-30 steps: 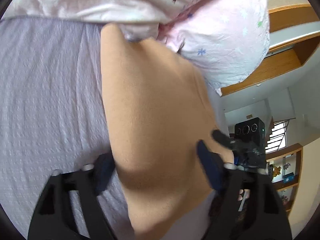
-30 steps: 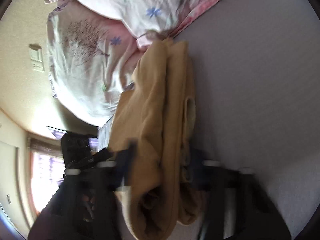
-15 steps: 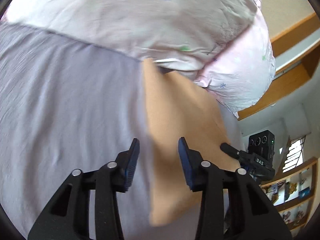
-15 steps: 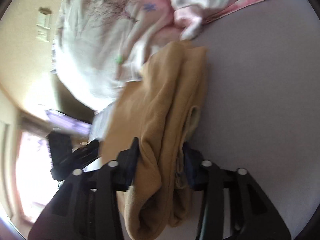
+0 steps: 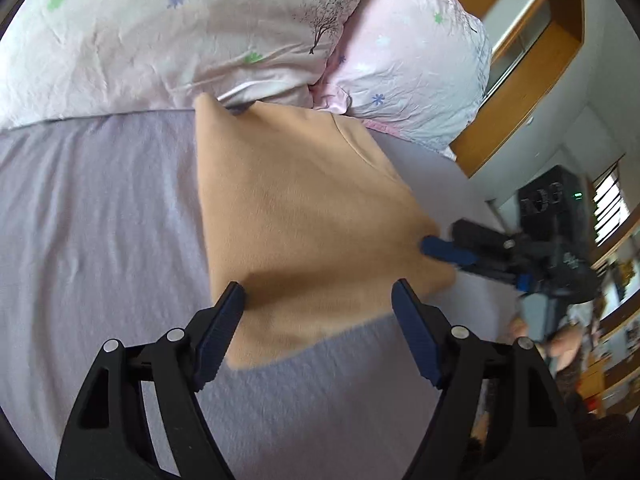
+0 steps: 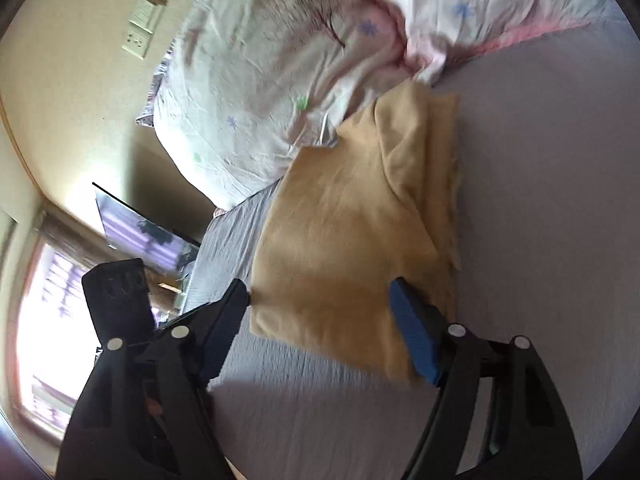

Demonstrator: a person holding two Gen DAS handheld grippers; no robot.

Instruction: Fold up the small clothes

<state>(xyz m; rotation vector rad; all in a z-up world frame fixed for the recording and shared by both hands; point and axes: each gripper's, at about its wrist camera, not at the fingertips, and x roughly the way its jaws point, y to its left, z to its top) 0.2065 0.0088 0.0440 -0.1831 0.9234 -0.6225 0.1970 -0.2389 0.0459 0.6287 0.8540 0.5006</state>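
Observation:
A folded tan garment (image 5: 304,216) lies flat on the lilac bedsheet (image 5: 92,208), its far end against the pillows. My left gripper (image 5: 320,300) is open, its fingers spread either side of the garment's near edge, just above it. The right gripper also shows in the left wrist view, where one blue fingertip (image 5: 444,250) reaches the garment's right edge. In the right wrist view my right gripper (image 6: 320,300) is open over the near end of the garment (image 6: 352,224), holding nothing. Folded layers show along its right side.
Two pale pink floral pillows (image 5: 200,32) lie at the head of the bed, also in the right wrist view (image 6: 288,80). A wooden headboard or shelf (image 5: 528,68) stands at the right. A window (image 6: 48,320) and wall switch plate (image 6: 144,28) are at the left.
Both grippers let go of the garment and opened wide. The garment, held up and bunched a second ago, now lies flat and folded on the sheet. Both grippers pulled back a little.

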